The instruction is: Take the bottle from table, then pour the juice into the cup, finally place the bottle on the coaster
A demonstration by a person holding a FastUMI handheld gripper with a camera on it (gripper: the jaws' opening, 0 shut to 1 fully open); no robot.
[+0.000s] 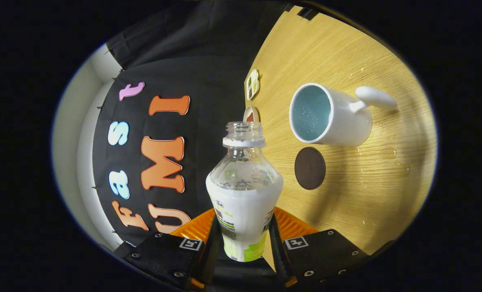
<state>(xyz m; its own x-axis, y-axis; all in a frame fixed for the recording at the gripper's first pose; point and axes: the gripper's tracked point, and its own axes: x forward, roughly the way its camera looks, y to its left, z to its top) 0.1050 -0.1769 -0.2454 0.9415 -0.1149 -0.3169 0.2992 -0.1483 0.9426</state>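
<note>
item: clear uncapped plastic bottle with white label (244, 190), clamped between jaws of gripper (244, 239), tilted, short of white handled cup (330, 115) and round dark coaster (310, 168) on wooden counter (371, 194). risk: pouring early spills.

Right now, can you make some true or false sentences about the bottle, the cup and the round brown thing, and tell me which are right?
1. The gripper has the bottle squeezed between its two fingers. True.
2. The bottle still has its cap on. False: its mouth is open.
3. The cup is white outside and blue inside. True.
4. The bottle stands on the coaster. False: the coaster is bare, beside the cup on the table.
5. Drops lie on the table near the cup. True.
</note>
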